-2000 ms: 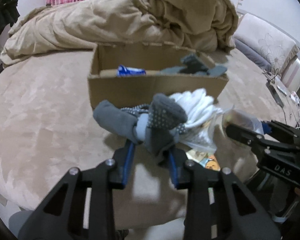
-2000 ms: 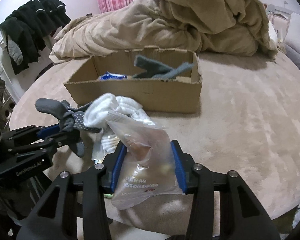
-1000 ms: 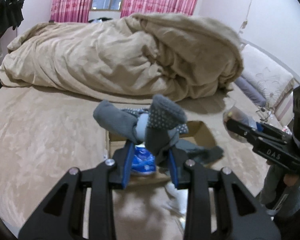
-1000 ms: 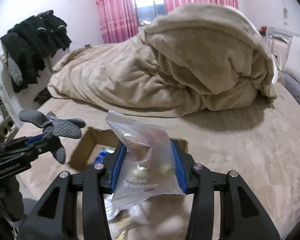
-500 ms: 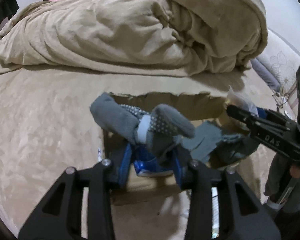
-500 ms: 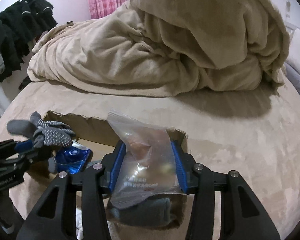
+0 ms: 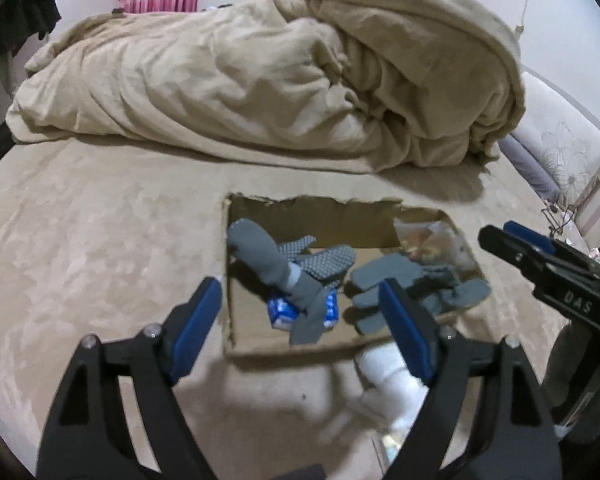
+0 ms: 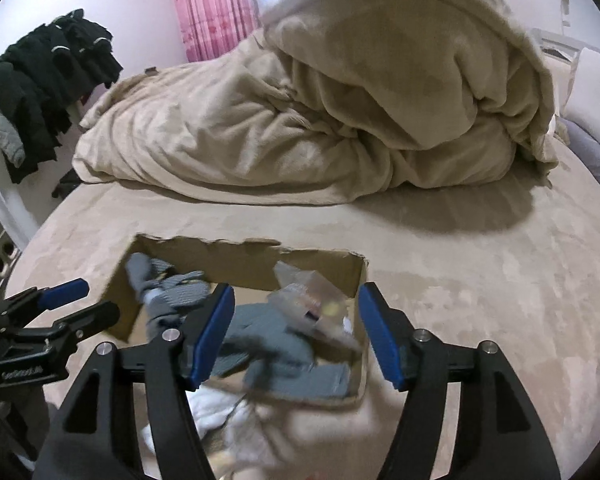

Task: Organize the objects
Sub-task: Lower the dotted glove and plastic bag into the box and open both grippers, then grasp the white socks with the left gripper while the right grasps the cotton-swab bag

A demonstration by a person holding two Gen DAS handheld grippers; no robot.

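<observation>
An open cardboard box [image 7: 340,216] [image 8: 240,256] sits on the beige bed. My left gripper [image 7: 300,304] is open above the box's near left part. The grey dotted socks [image 7: 288,268] [image 8: 168,288] lie free inside the box over a blue packet [image 7: 284,312]. My right gripper [image 8: 296,328] is open above the box's near right part. The clear plastic bag [image 8: 312,296] [image 7: 428,240] lies free at the box's right end, on flat grey socks [image 7: 396,276] [image 8: 276,340].
A white cloth bundle [image 7: 392,380] [image 8: 220,408] lies on the bed in front of the box. A heaped beige duvet [image 7: 260,80] fills the far side. Dark clothes [image 8: 40,80] hang at the left. A pale sofa [image 7: 560,152] stands at the right.
Both grippers have opened over the box. The dotted socks dropped from the left gripper and the plastic bag from the right one into the box.
</observation>
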